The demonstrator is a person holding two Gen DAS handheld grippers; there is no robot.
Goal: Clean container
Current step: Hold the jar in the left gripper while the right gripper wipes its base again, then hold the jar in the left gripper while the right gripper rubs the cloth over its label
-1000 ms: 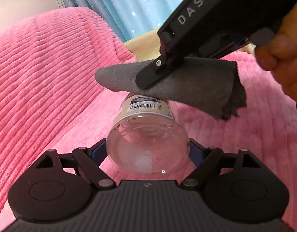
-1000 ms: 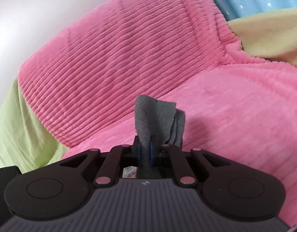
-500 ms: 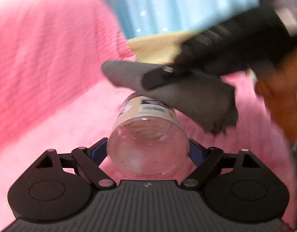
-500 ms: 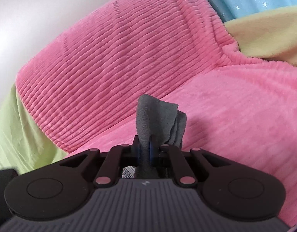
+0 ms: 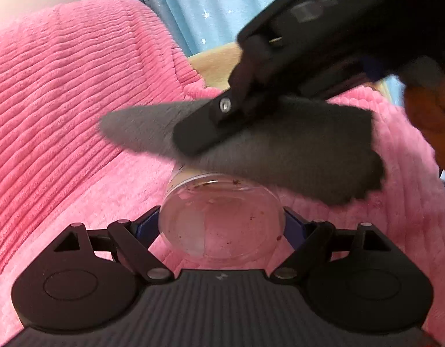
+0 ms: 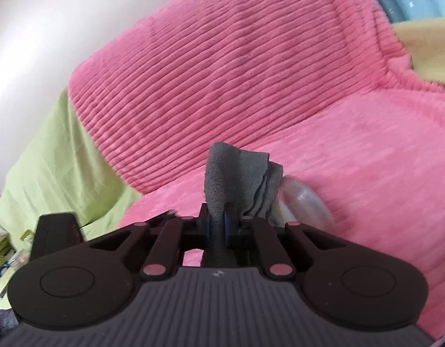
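My left gripper (image 5: pixel 222 225) is shut on a clear plastic container (image 5: pixel 219 217), held on its side with its speckled base toward the camera. My right gripper (image 6: pixel 224 222) is shut on a folded grey cloth (image 6: pixel 237 179). In the left wrist view the cloth (image 5: pixel 294 150) lies across the top of the container, hiding its label, with the right gripper's finger (image 5: pixel 208 127) over it. In the right wrist view the container (image 6: pixel 303 199) shows just right of the cloth.
A pink ribbed blanket (image 5: pixel 63 101) covers the sofa seat and back behind both grippers. A green sheet (image 6: pixel 49 159) hangs at the left, a yellow cover (image 6: pixel 425 49) and blue starred curtain (image 5: pixel 208 8) lie beyond. The person's hand (image 5: pixel 430 115) holds the right gripper.
The cloth and right gripper have come down and closer over the container, now covering its label. In the right wrist view the container has come into sight to the right of the cloth.
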